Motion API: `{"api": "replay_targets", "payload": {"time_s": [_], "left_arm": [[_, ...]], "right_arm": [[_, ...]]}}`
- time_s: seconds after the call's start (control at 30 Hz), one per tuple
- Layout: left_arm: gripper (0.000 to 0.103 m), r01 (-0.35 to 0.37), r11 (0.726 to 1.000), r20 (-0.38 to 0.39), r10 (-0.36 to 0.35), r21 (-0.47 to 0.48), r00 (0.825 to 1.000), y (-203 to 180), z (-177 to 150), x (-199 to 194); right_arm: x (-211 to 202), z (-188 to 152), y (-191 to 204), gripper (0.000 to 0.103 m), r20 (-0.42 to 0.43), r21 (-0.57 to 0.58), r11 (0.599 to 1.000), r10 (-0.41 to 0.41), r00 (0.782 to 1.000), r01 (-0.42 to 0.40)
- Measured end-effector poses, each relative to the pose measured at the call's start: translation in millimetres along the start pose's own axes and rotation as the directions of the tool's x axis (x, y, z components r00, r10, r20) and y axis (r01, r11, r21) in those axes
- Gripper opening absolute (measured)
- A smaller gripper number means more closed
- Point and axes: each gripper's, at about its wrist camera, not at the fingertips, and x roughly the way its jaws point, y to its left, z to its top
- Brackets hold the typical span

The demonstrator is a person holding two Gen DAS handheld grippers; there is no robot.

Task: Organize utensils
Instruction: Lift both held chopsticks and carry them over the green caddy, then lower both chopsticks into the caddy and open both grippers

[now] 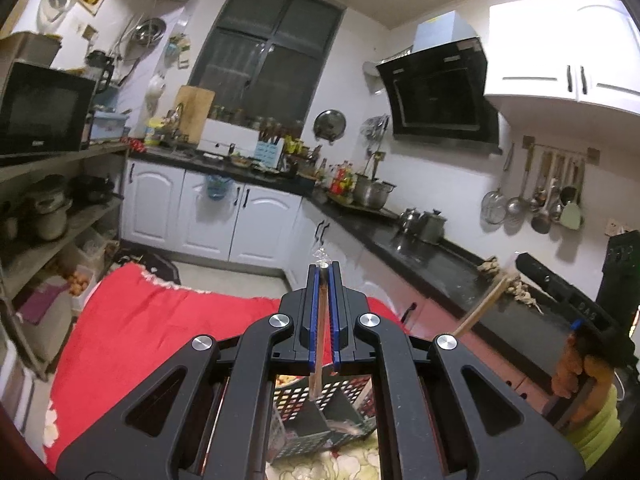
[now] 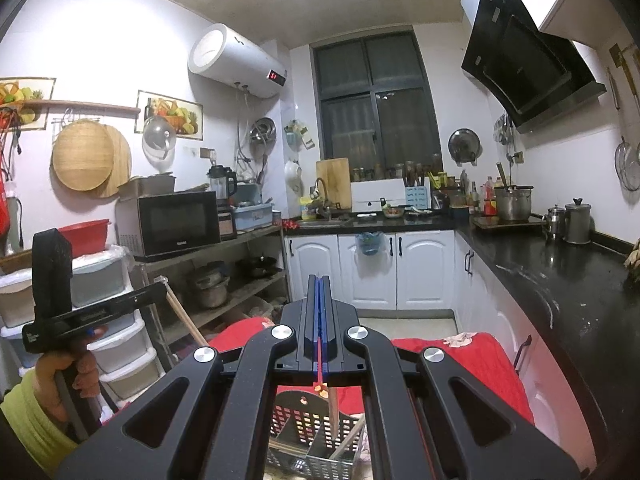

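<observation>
My left gripper (image 1: 323,270) is shut on a wooden-handled utensil (image 1: 317,368) whose handle hangs down into a grey perforated utensil basket (image 1: 320,420). My right gripper (image 2: 319,280) is shut on a thin reddish chopstick (image 2: 332,412) that points down into the same basket (image 2: 312,436), which has compartments. Another wooden utensil (image 2: 352,440) leans inside it. The right gripper also shows at the right edge of the left wrist view (image 1: 560,292), and the left gripper at the left of the right wrist view (image 2: 92,312), both with a wooden stick.
The basket stands on a table with a red cloth (image 1: 160,320). A black counter (image 2: 560,280) with pots runs along the right. Shelves with a microwave (image 2: 172,224) stand on the left. White cabinets (image 2: 380,268) are at the back.
</observation>
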Motion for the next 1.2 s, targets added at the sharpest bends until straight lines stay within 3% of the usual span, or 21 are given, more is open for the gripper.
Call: {"api": "replay_targets", "payload": {"time_s": [0.57, 1.0, 1.03, 1.07, 1.1, 1.2], "left_arm": [[0.002, -0.018, 0.998, -0.101, 0.012, -0.059, 0.995, 26, -41, 23], [0.003, -0.010, 0.996, -0.153, -0.003, -0.088, 0.988, 29, -67, 26], [0.004, -0.012, 0.996, -0.152, -0.001, -0.088, 0.988, 30, -67, 26], [0.012, -0.014, 0.996, -0.151, 0.001, -0.085, 0.988, 30, -68, 25], [0.022, -0.012, 0.996, -0.151, -0.001, -0.084, 0.989, 30, -68, 25], [0.030, -0.015, 0.996, -0.151, 0.001, -0.087, 0.989, 30, -70, 22]], "right_arm": [[40, -50, -23, 0.001, -0.110, 0.033, 0.998, -0.042, 0.993, 0.046], [44, -75, -32, 0.002, -0.170, 0.076, 0.995, -0.054, 0.984, 0.068], [43, -76, -32, 0.009, -0.174, 0.077, 0.995, -0.054, 0.983, 0.068], [42, -78, -33, 0.021, -0.179, 0.079, 0.994, -0.055, 0.982, 0.070], [41, -79, -33, 0.026, -0.182, 0.082, 0.994, -0.055, 0.982, 0.071], [38, -82, -32, 0.027, -0.189, 0.074, 0.994, -0.059, 0.980, 0.074]]}}
